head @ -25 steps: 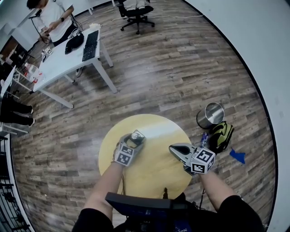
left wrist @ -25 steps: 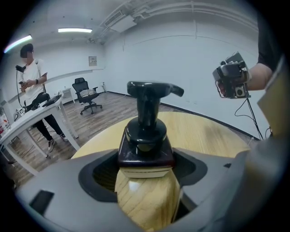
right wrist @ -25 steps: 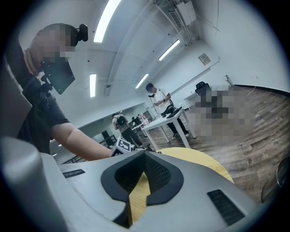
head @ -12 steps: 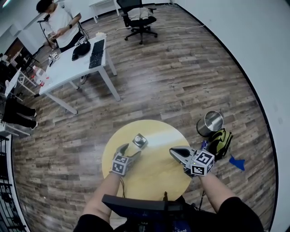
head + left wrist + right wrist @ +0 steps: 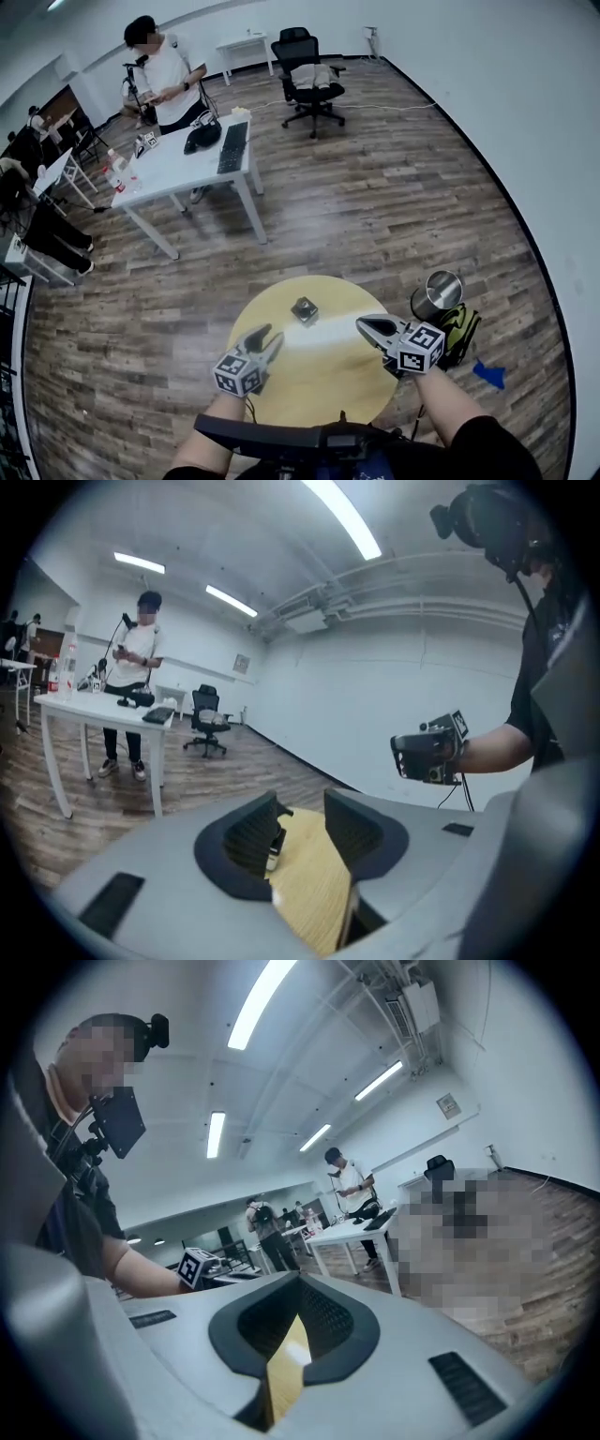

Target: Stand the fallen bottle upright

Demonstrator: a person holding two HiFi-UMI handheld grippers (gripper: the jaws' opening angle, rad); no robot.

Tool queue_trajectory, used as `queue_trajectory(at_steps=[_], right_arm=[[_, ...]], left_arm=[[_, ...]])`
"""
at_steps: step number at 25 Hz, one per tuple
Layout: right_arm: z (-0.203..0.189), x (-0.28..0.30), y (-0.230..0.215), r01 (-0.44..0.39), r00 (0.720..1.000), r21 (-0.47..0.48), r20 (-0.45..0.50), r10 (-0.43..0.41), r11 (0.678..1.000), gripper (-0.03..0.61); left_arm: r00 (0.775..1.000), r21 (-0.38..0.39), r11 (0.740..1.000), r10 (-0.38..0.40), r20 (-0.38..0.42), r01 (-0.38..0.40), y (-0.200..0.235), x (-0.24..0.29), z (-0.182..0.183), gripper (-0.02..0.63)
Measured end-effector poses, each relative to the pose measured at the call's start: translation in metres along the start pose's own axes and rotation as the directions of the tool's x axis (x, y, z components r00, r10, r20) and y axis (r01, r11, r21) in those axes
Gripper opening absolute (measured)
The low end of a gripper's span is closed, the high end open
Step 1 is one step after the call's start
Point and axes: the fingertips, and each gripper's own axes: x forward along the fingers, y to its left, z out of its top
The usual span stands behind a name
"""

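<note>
In the head view the bottle (image 5: 304,310) on the round table (image 5: 319,367) is too small to tell standing from lying; in the left gripper view the closing jaws of the left gripper (image 5: 302,804), nothing between them, hide most of it.

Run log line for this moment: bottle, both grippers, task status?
bottle: upright on table, free | left gripper: fingers closing, nothing between | right gripper: shut, empty | task: looks done

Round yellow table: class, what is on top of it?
One small dark bottle stands on the round yellow table; its near edge is hidden by a dark curved bar.
</note>
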Motion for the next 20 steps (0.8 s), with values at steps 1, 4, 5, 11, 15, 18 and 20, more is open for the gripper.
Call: queue_trajectory(at_steps=[1, 4, 5, 11, 15, 18, 20], right_arm=[[0.009, 0.000, 0.009, -0.001, 1.000, -0.013, 0.008, 0.002, 1.000, 0.002], [0.036, -0.002, 0.041, -0.010, 0.999, -0.049, 0.042, 0.012, 0.999, 0.002], [0.044, -0.003, 0.053, -0.015, 0.998, -0.060, 0.052, 0.019, 0.998, 0.002], [0.088, -0.010, 0.118, -0.024, 0.995, -0.150, 0.090, 0.037, 0.988, 0.002], [0.111, -0.022, 0.149, -0.003, 0.992, -0.196, 0.125, 0.028, 0.981, 0.002], [0.122, -0.025, 0.169, 0.022, 0.989, -0.196, 0.145, 0.007, 0.980, 0.001], [0.129, -0.025, 0.176, 0.035, 0.990, -0.202, 0.143, -0.005, 0.979, 0.000]], left_arm=[[0.999, 0.014, 1.000, -0.002, 0.043, 0.001, -0.008, -0.015, 0.017, 0.180], [0.988, 0.037, 0.999, -0.022, 0.152, 0.016, -0.030, -0.059, 0.058, 0.099], [0.984, 0.037, 0.999, -0.033, 0.176, 0.027, -0.038, -0.073, 0.067, 0.084], [0.958, 0.003, 0.998, -0.063, 0.279, 0.065, -0.080, -0.138, 0.111, 0.009], [0.953, 0.026, 0.998, -0.058, 0.298, 0.053, -0.095, -0.169, 0.127, 0.009], [0.952, 0.035, 0.999, -0.049, 0.302, 0.041, -0.095, -0.194, 0.140, 0.009], [0.947, 0.030, 0.999, -0.052, 0.317, 0.045, -0.096, -0.204, 0.151, 0.009]])
